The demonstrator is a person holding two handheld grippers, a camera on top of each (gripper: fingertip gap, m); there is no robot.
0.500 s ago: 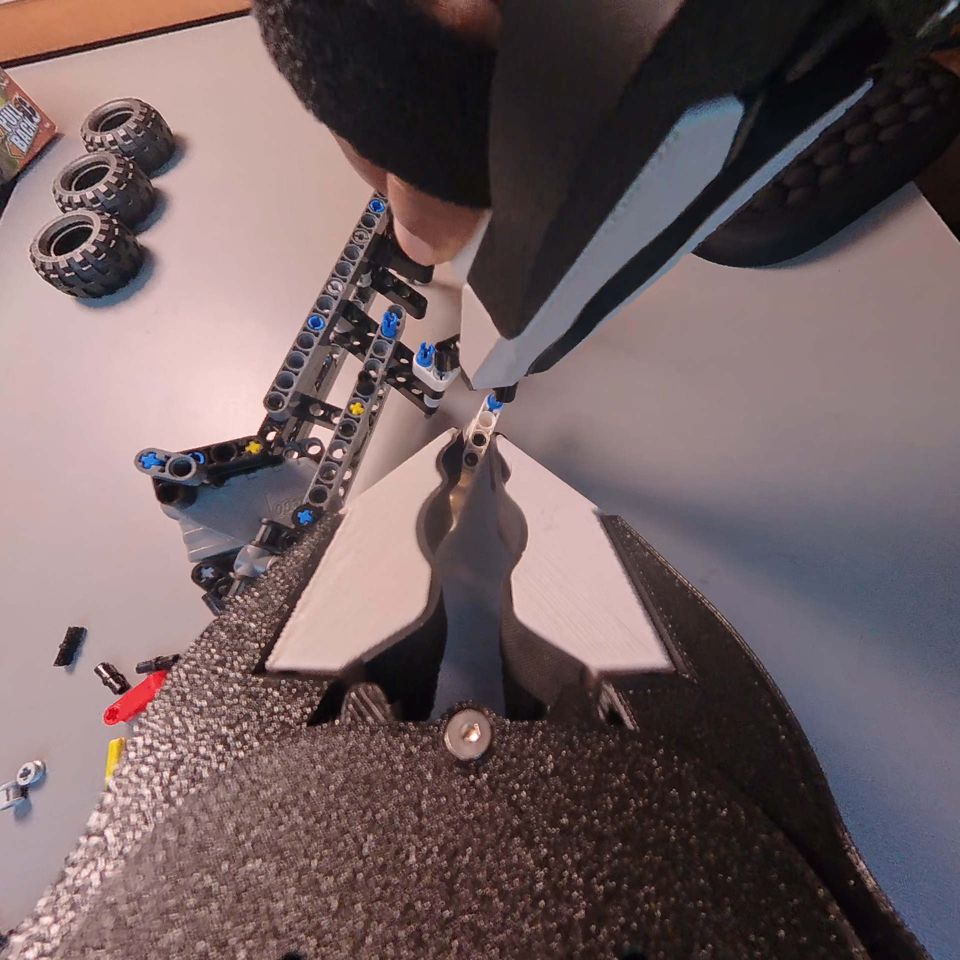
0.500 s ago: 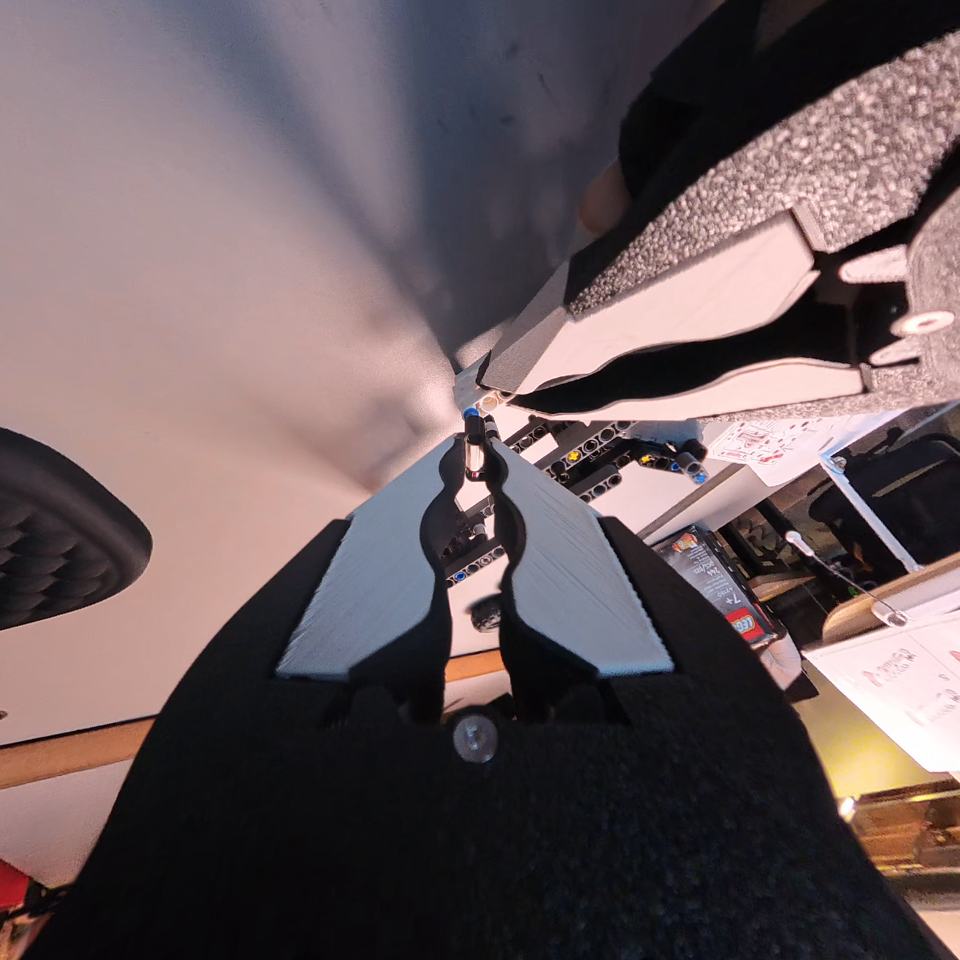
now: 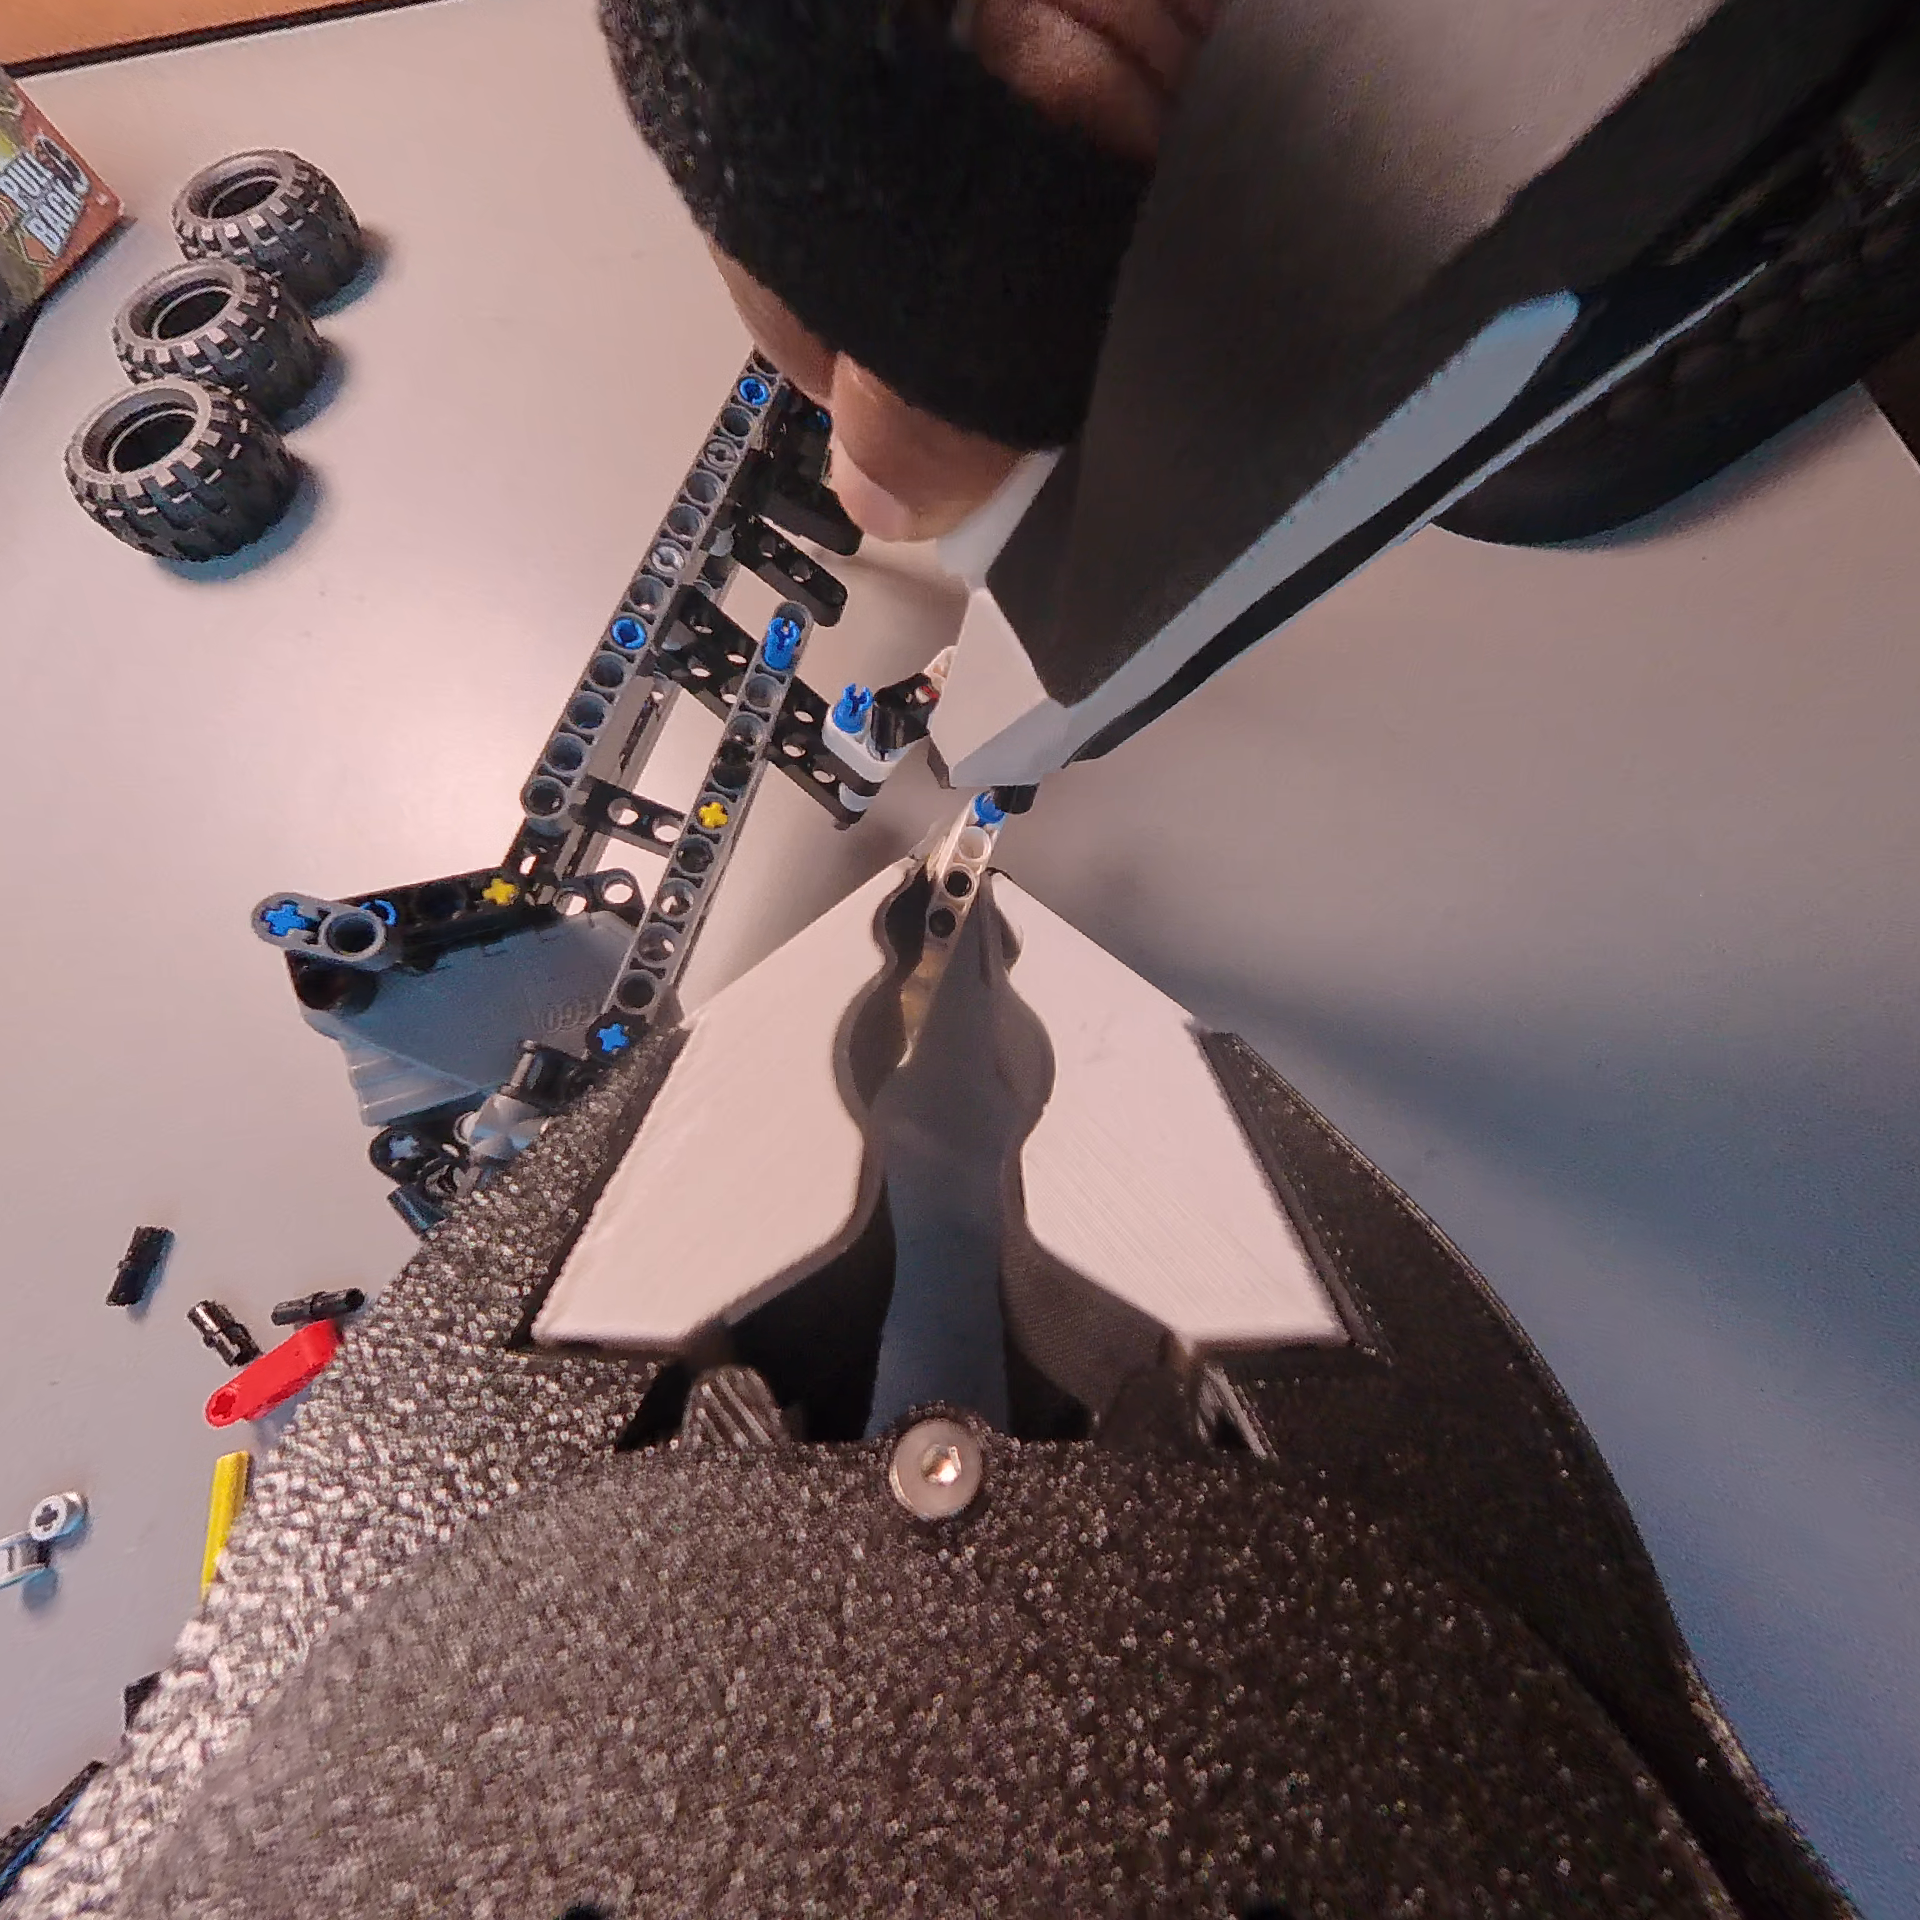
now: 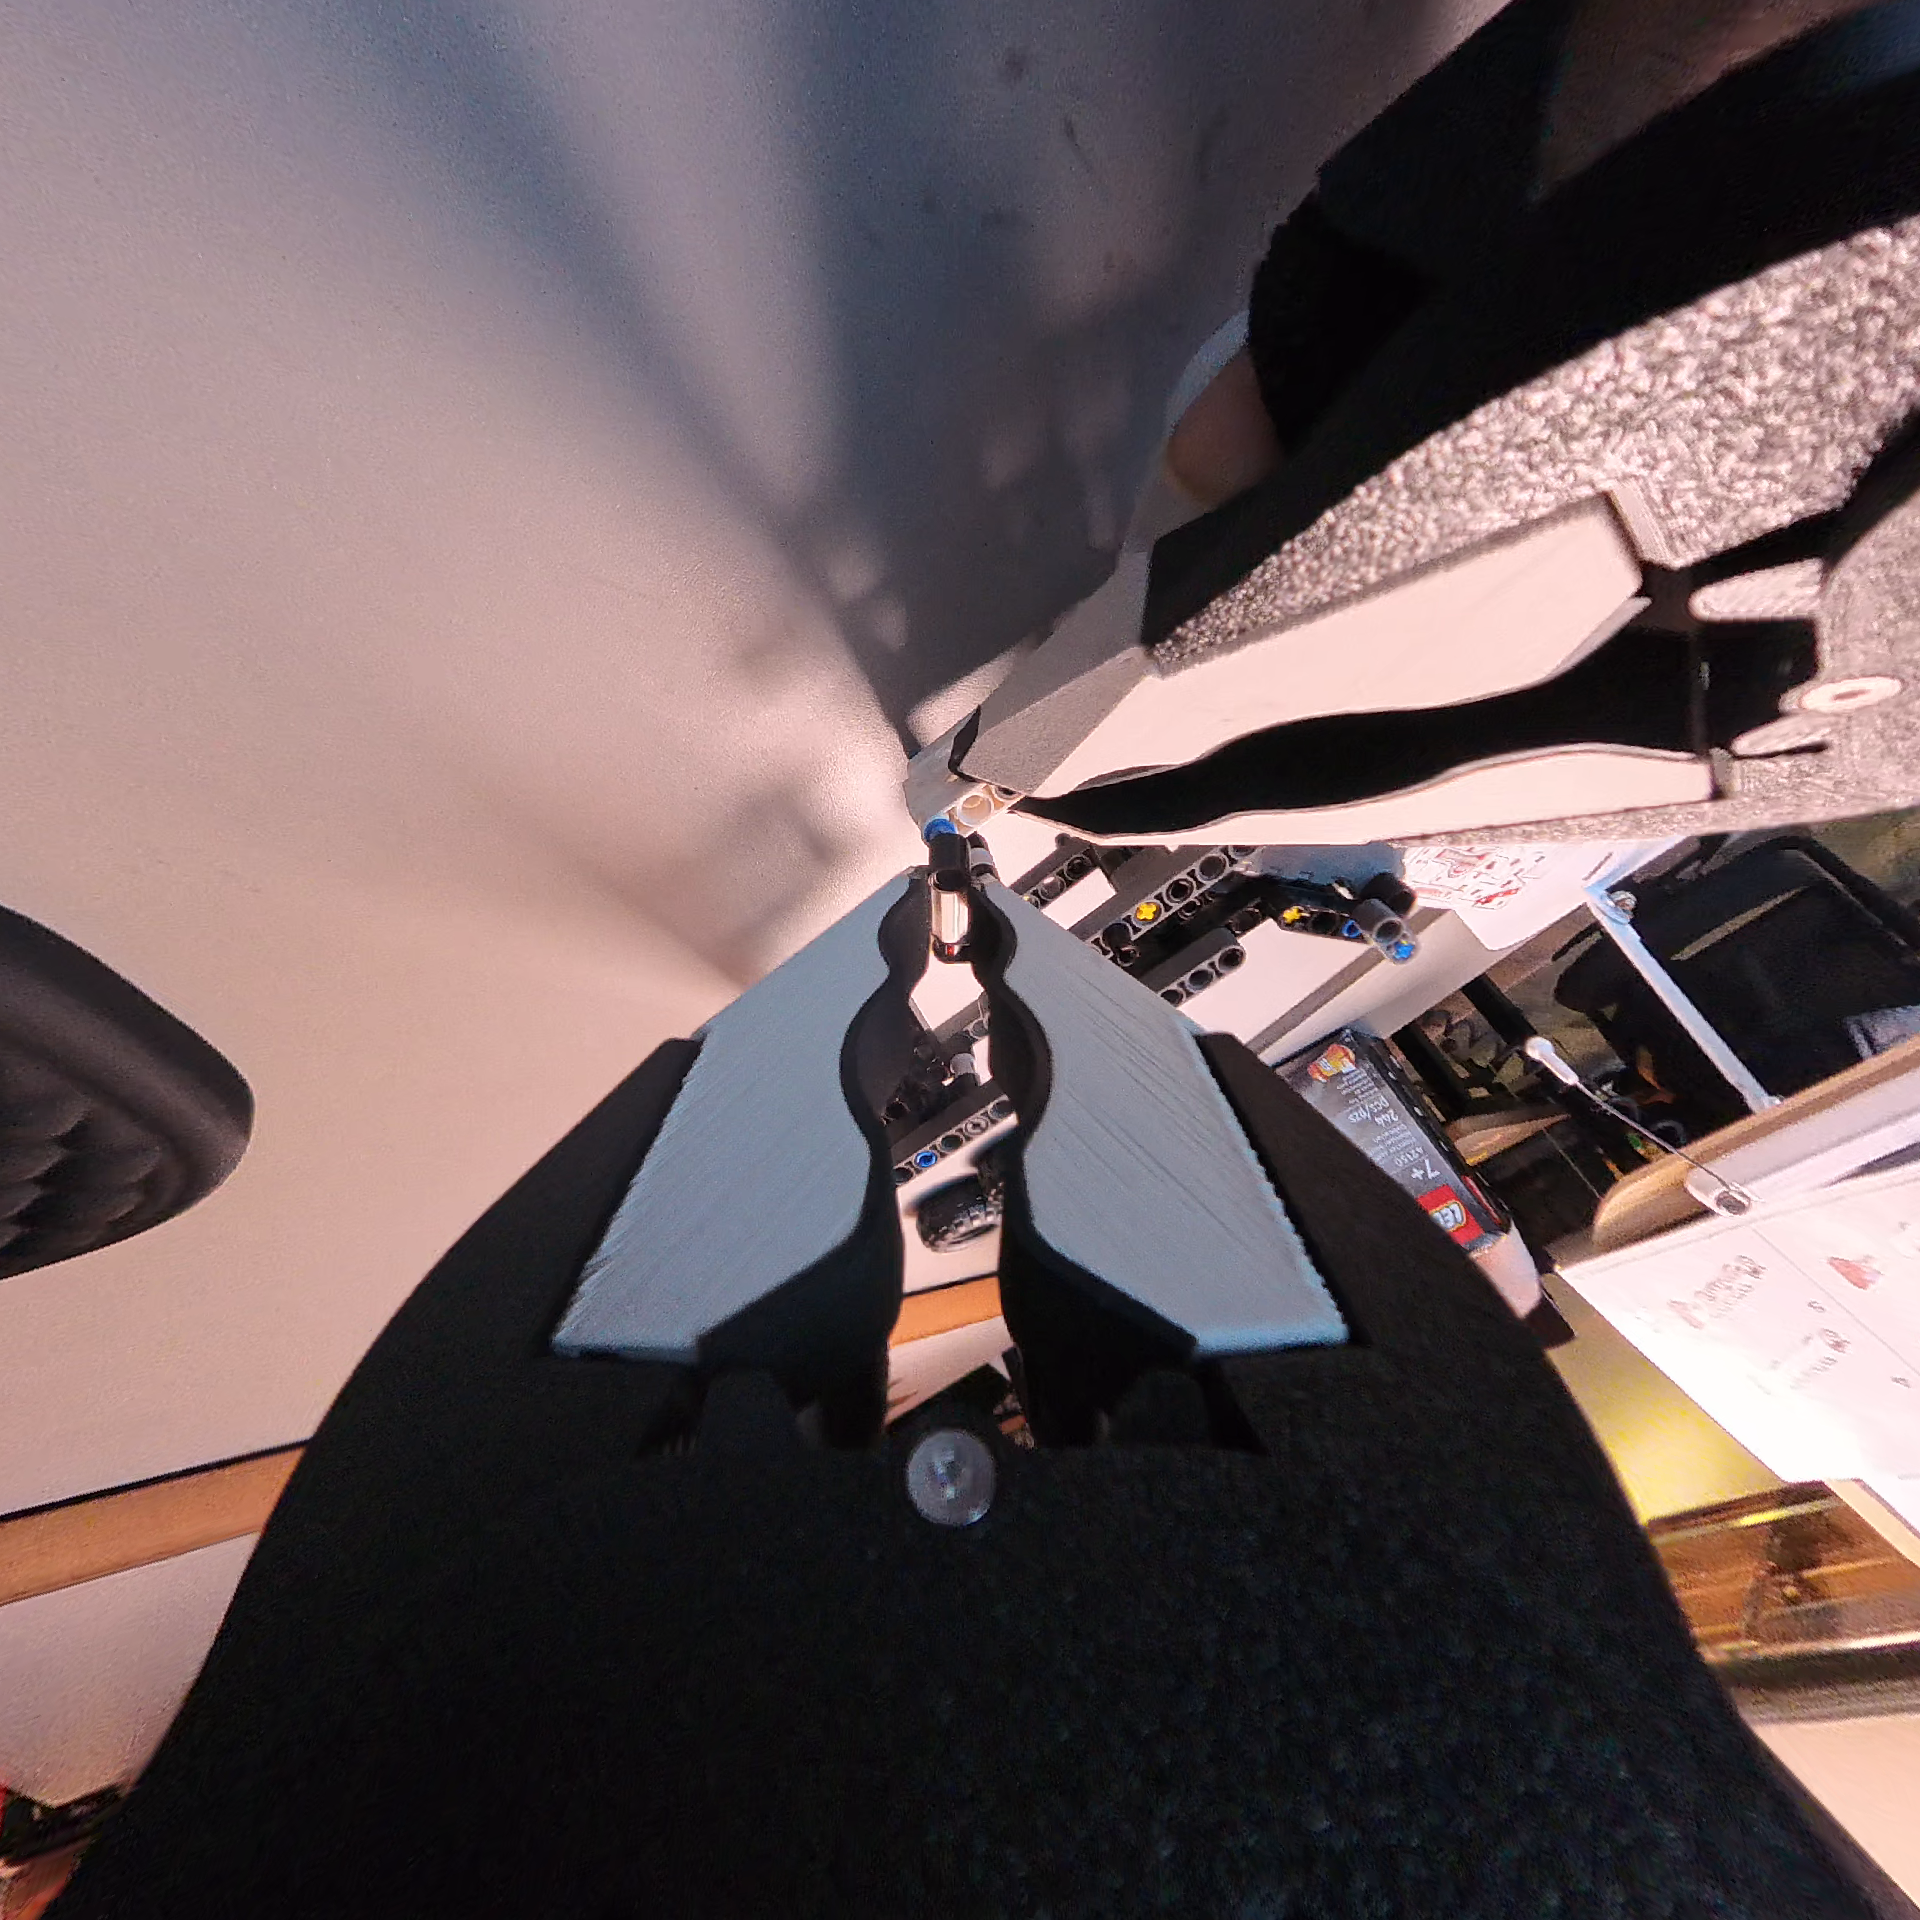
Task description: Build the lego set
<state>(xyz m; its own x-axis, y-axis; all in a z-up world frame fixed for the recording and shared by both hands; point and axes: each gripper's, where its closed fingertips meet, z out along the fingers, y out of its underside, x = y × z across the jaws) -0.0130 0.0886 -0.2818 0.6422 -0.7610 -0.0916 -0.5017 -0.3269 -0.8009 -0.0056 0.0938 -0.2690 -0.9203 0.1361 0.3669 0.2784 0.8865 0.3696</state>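
Left gripper (image 3: 954,883) jaws clamp white beam (image 3: 961,868); right gripper (image 4: 951,904) jaws clamp black pin (image 4: 948,902); tips nearly touching.

Wrist cams close, facing; share chassis (image 3: 665,769).

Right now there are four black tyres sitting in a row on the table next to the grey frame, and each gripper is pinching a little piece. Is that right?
Not quite: the left wrist view shows three black tyres in the row, not four. The rest holds: they sit on the table beside the grey frame, the left gripper pinches a small white beam, and the right gripper pinches a small black pin.
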